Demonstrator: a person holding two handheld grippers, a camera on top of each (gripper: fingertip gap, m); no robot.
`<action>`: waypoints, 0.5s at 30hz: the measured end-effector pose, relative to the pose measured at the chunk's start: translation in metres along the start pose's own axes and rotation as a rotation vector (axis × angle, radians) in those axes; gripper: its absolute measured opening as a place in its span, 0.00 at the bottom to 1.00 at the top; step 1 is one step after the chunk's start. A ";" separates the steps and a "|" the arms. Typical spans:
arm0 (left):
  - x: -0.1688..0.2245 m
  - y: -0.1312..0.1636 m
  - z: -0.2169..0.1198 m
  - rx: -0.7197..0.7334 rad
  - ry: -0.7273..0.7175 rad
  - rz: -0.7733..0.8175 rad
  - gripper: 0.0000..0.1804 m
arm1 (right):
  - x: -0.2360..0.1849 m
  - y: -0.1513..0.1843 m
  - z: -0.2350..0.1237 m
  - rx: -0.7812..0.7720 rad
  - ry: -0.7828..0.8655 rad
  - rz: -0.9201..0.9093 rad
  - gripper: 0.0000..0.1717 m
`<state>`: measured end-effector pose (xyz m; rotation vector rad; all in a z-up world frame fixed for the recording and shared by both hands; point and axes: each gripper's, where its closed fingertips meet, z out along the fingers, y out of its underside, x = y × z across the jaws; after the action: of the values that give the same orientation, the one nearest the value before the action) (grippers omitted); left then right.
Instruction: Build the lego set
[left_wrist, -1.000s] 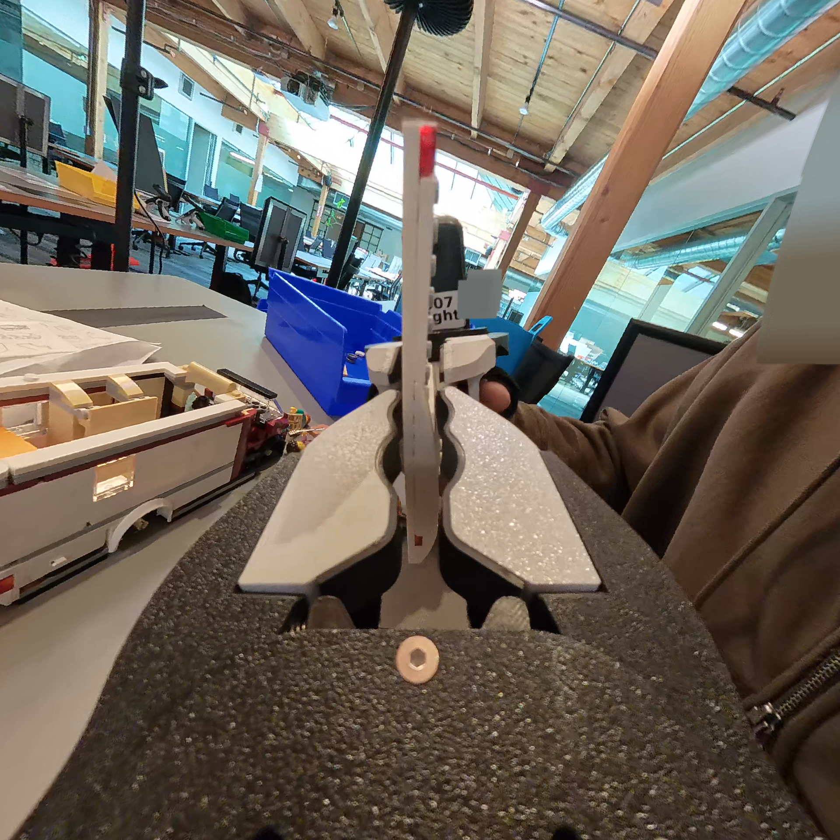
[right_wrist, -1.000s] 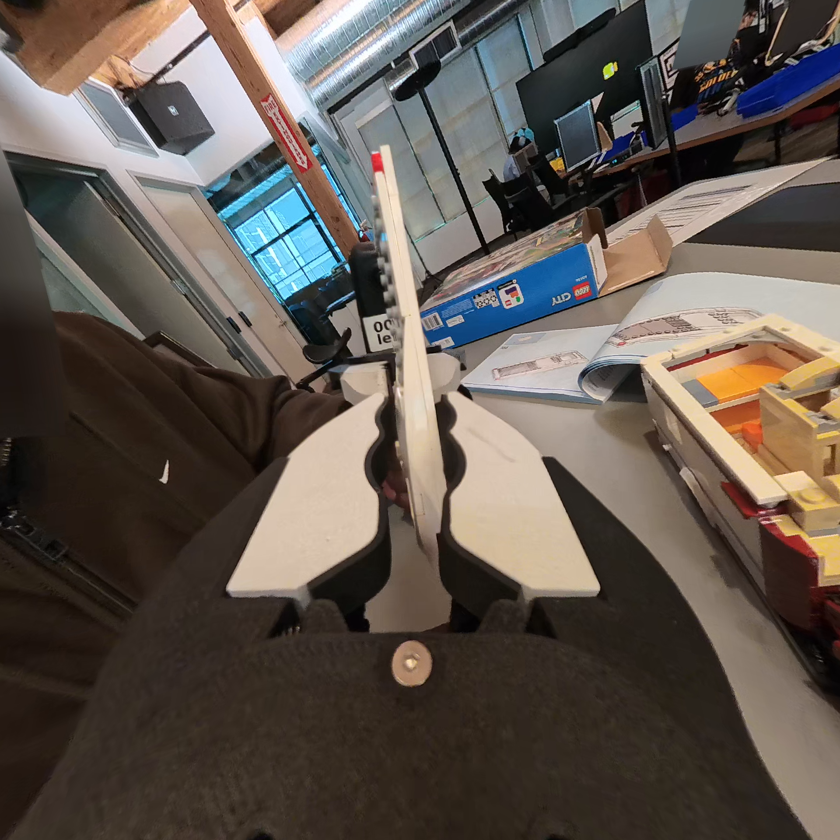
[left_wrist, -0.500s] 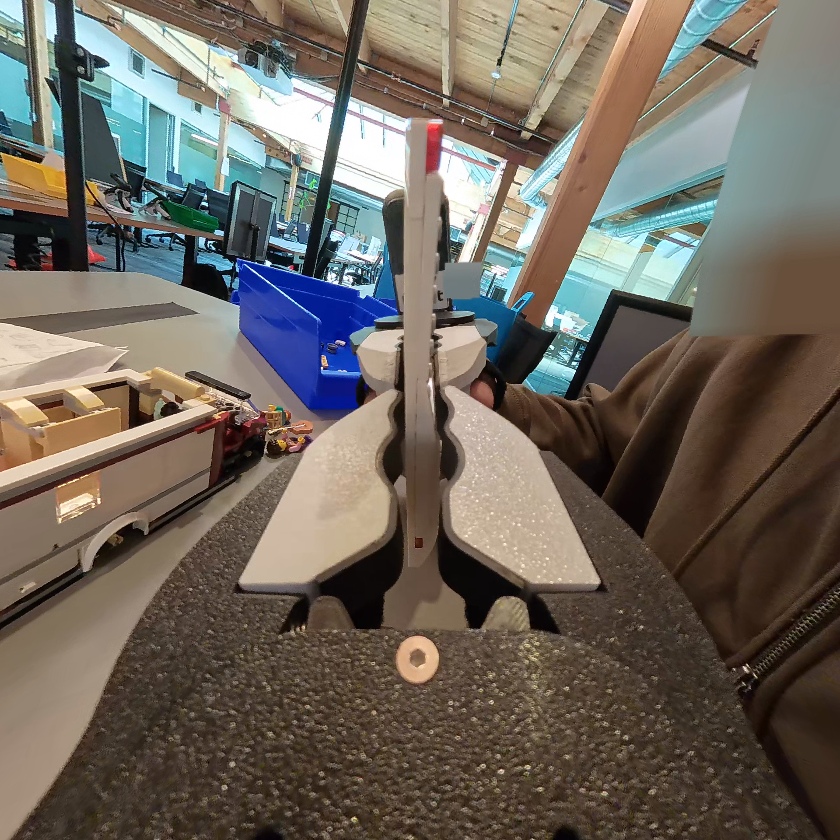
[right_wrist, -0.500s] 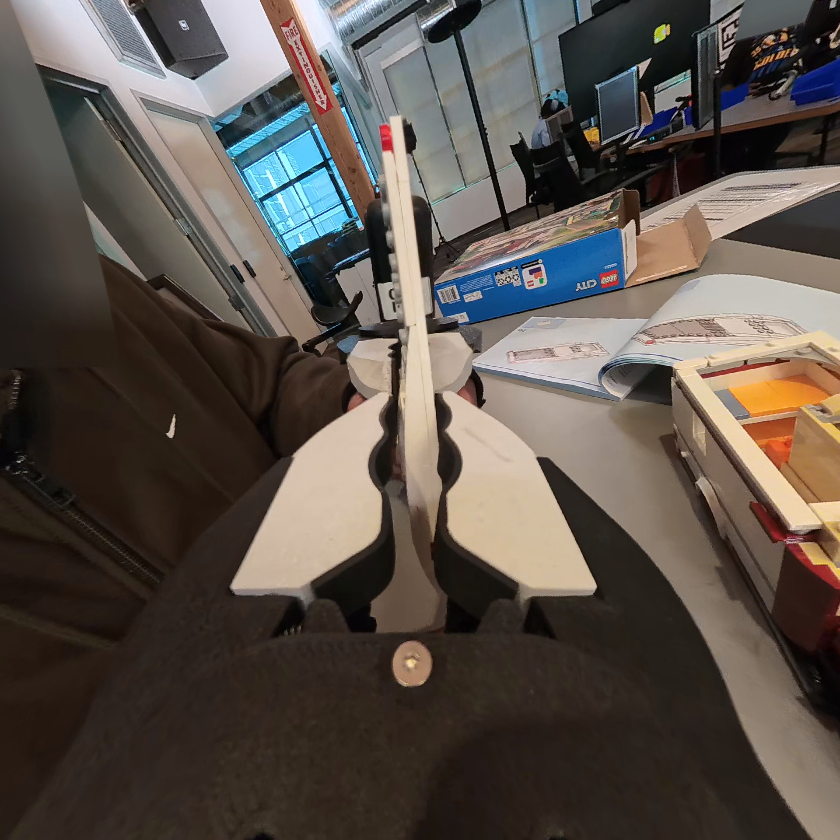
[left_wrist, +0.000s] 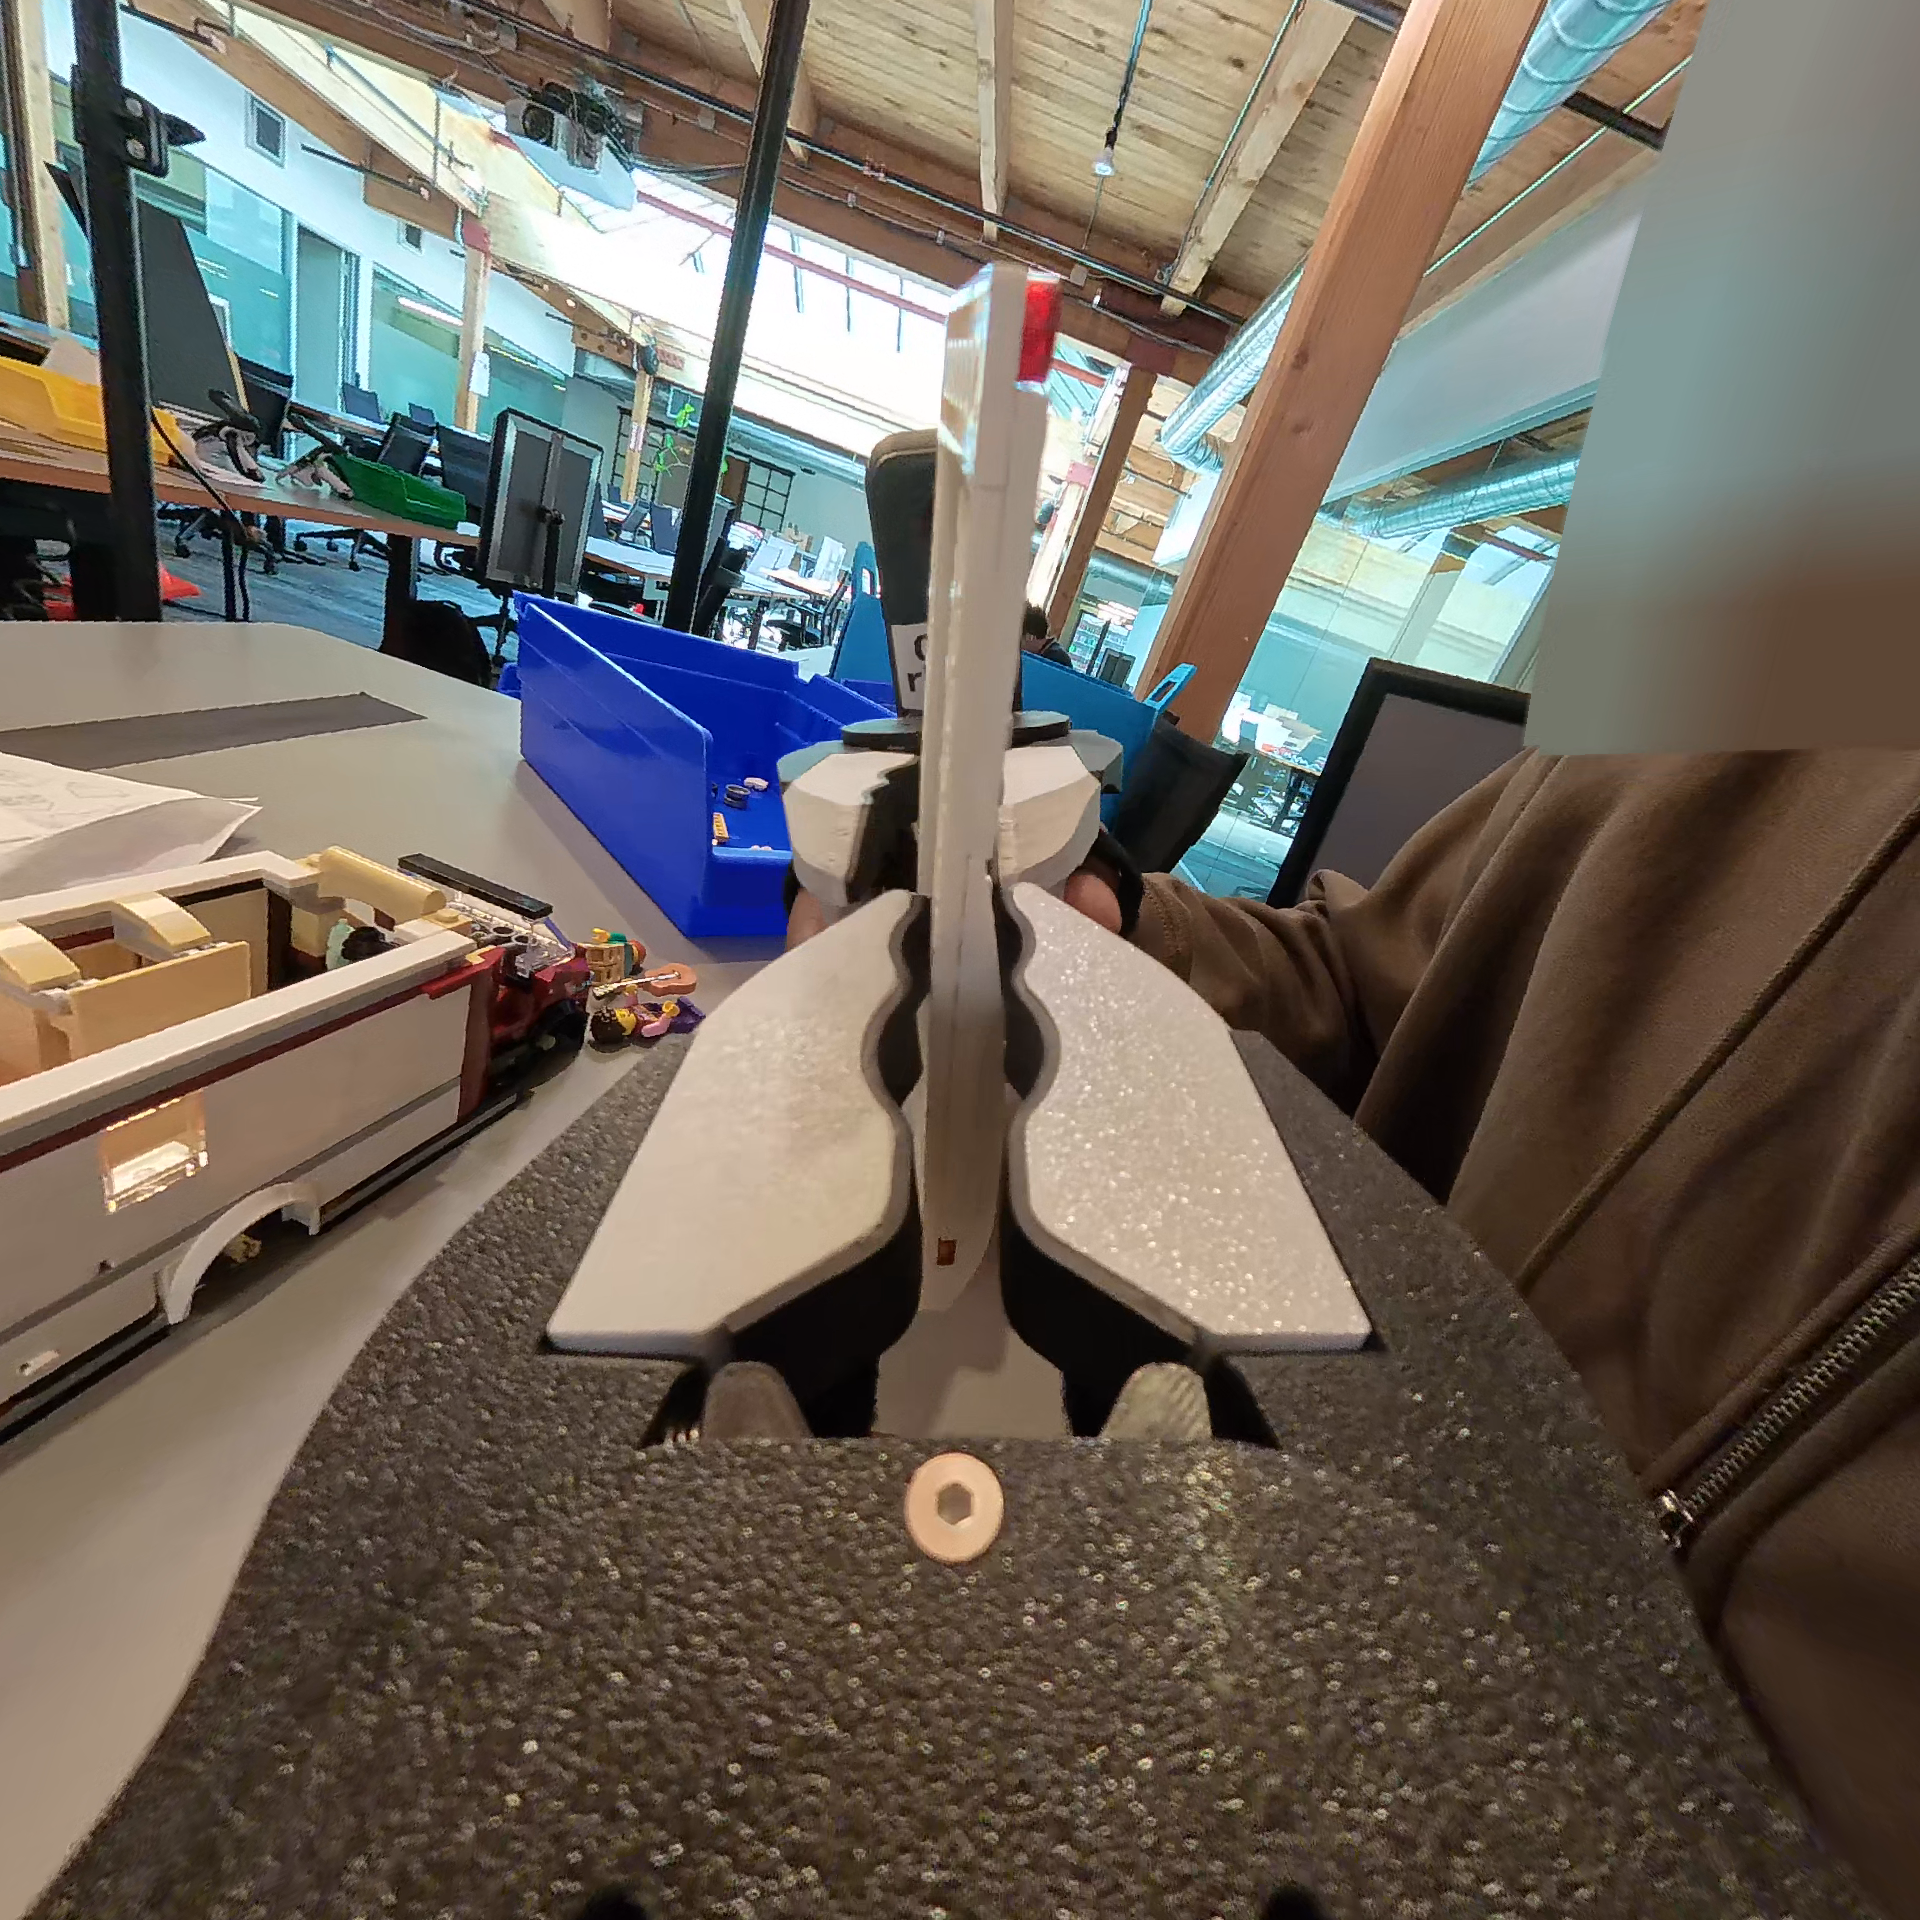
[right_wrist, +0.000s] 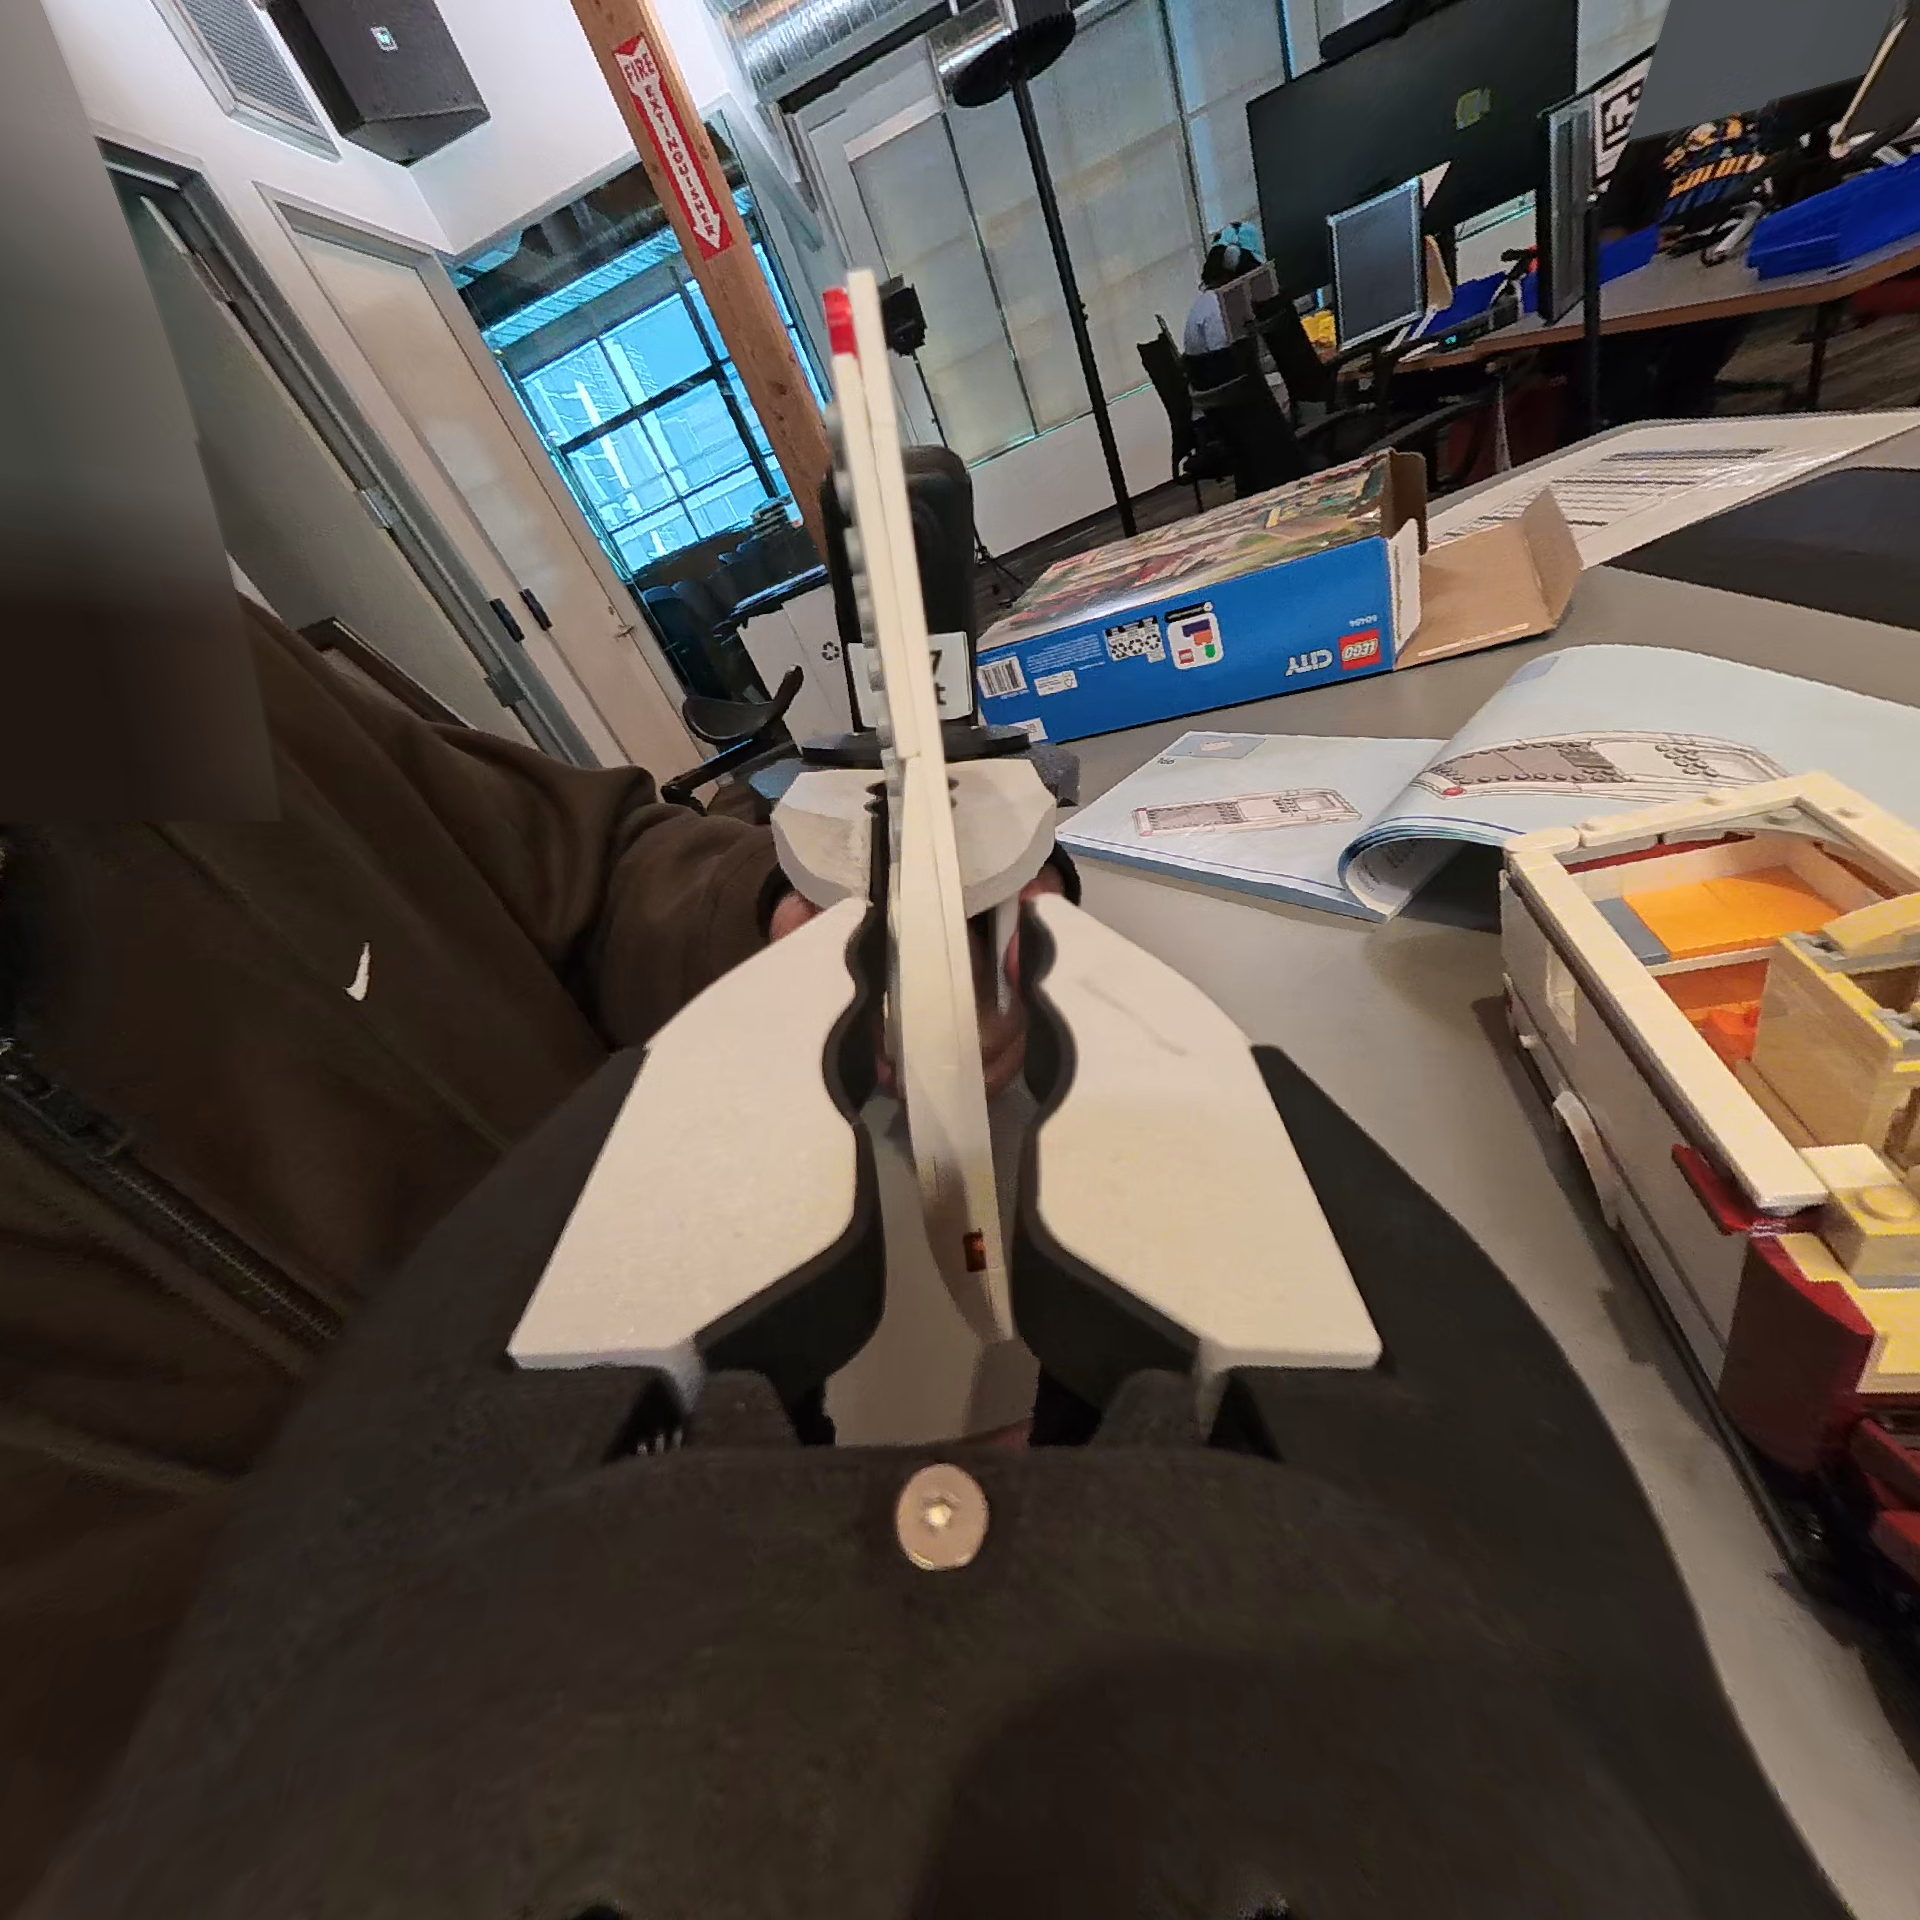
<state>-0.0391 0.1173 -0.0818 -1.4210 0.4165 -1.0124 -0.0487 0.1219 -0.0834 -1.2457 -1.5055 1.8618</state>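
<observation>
We see the left gripper (left_wrist: 961, 997) squeezing a thin white brick plate (left_wrist: 971, 727) that stands straight up on its edge. Its fingers (left_wrist: 800, 1091) press it from both sides. The plate is long and flat, with a small red piece (left_wrist: 1037, 327) at its top. The right gripper (right_wrist: 940, 997) faces it with the plate's other end between its fingers, but there is a gap on one side, so its grip is loose. Beside them on the grey table (left_wrist: 312, 748) sits a white brick camper (left_wrist: 239, 1049), a blue bin (left_wrist: 644, 769) and an open booklet (right_wrist: 1455, 790).
</observation>
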 end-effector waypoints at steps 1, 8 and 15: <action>0.001 0.000 0.000 -0.005 0.001 0.008 0.07 | -0.001 0.000 0.000 -0.005 -0.001 -0.005 0.14; 0.002 0.002 0.000 -0.028 0.015 0.024 0.07 | -0.008 0.001 0.000 -0.013 -0.014 -0.070 0.08; 0.006 0.001 -0.001 -0.015 0.041 0.015 0.07 | -0.013 0.000 0.000 0.002 -0.044 -0.084 0.08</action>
<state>-0.0361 0.1119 -0.0809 -1.4106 0.4650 -1.0292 -0.0426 0.1120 -0.0785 -1.1301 -1.5539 1.8471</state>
